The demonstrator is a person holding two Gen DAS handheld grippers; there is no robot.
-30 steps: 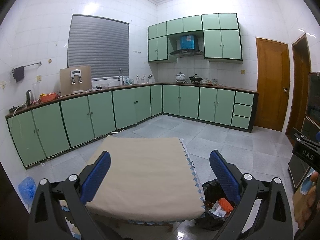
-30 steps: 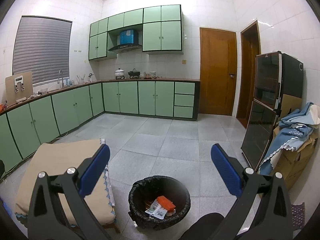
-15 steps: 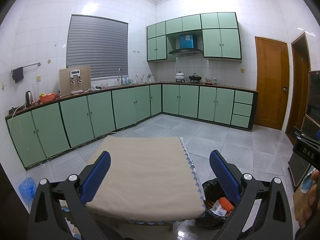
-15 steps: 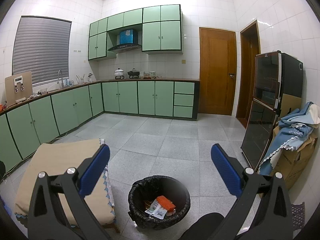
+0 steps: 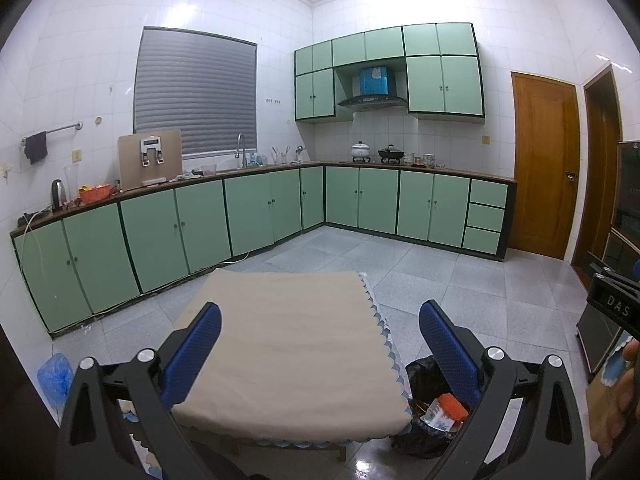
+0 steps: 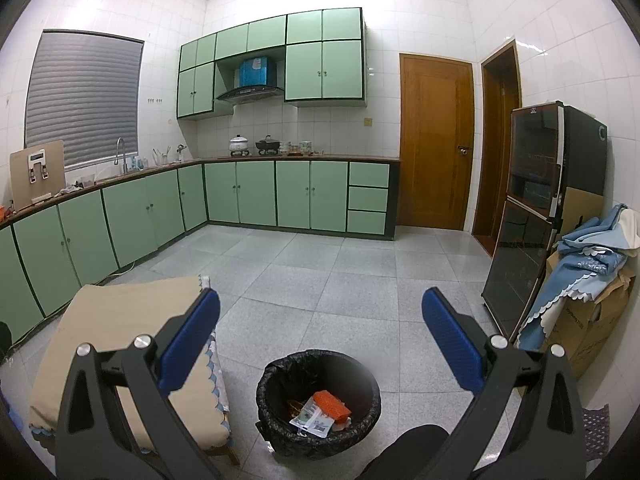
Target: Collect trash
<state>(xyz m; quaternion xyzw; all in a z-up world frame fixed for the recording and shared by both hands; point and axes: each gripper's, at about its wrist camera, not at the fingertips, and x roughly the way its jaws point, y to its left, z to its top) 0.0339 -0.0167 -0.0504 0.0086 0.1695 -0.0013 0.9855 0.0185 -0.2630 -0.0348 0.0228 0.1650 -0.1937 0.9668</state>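
Note:
A round bin with a black liner (image 6: pixel 276 388) stands on the floor by the low table's right corner; it also shows in the left wrist view (image 5: pixel 420 376). Inside lie an orange packet (image 6: pixel 330 402) and a white printed wrapper (image 6: pixel 314 420). My right gripper (image 6: pixel 320 320) is open and empty, held above and just behind the bin. My left gripper (image 5: pixel 320 328) is open and empty above the low table (image 5: pixel 288 344), which is covered with a bare beige cloth.
Green cabinets (image 5: pixel 256 208) run along the left and far walls. A dark glass-door cabinet (image 6: pixel 536 216) and a cardboard box with blue cloths (image 6: pixel 588 280) stand on the right. A blue bag (image 5: pixel 54 374) lies on the floor left of the table.

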